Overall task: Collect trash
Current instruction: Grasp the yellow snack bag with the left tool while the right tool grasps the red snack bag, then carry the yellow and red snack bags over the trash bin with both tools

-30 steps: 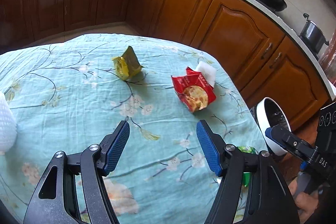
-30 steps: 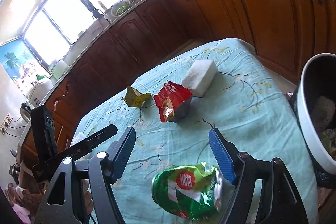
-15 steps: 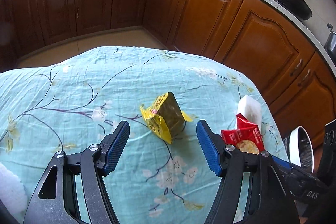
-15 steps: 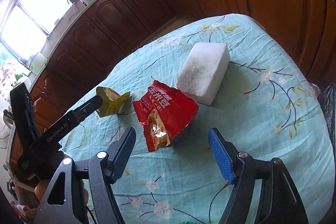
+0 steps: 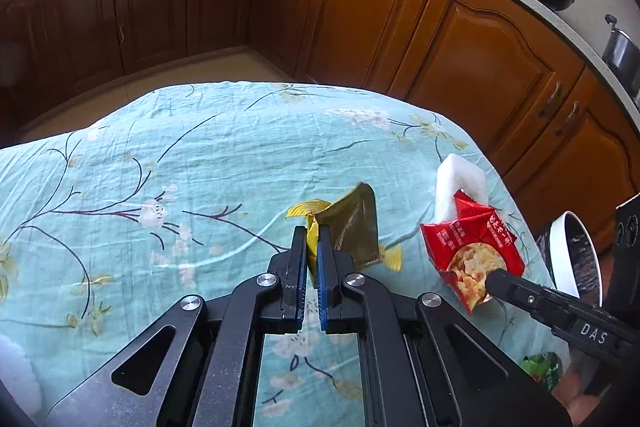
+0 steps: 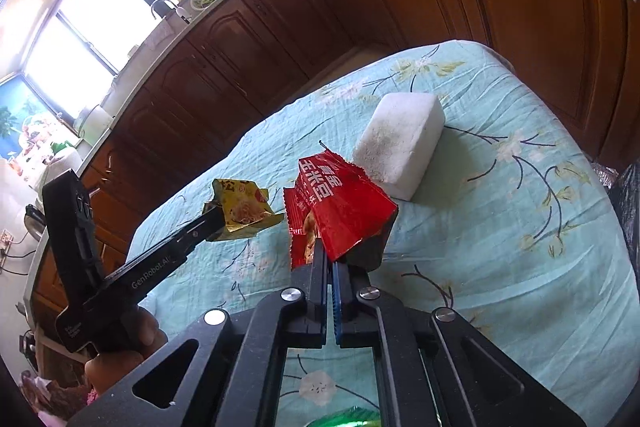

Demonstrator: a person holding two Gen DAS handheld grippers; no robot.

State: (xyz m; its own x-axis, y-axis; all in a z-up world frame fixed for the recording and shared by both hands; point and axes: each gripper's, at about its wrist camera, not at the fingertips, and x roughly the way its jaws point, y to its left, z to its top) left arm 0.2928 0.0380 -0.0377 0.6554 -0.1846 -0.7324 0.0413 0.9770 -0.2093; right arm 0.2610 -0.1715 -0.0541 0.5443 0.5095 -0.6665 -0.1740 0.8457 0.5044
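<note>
My left gripper [image 5: 313, 239] is shut on the near edge of a yellow snack wrapper [image 5: 352, 227] that lies on the teal flowered tablecloth [image 5: 180, 167]. The wrapper and that gripper also show in the right wrist view [image 6: 242, 209]. My right gripper [image 6: 328, 255] is shut on a red snack bag [image 6: 340, 207], seen in the left wrist view [image 5: 468, 247] with the right gripper's tip at its mouth. A green wrapper [image 5: 542, 369] lies at the table's near right edge.
A white sponge block [image 6: 400, 143] sits just behind the red bag. A white-rimmed trash bin [image 5: 576, 255] stands off the table's right edge. Brown kitchen cabinets [image 5: 360, 15] run behind the table. A white object [image 5: 16, 375] lies at the near left.
Both grippers moved forward and closed from open: the left onto the yellow wrapper, the right onto the red bag. The green wrapper dropped below the right view.
</note>
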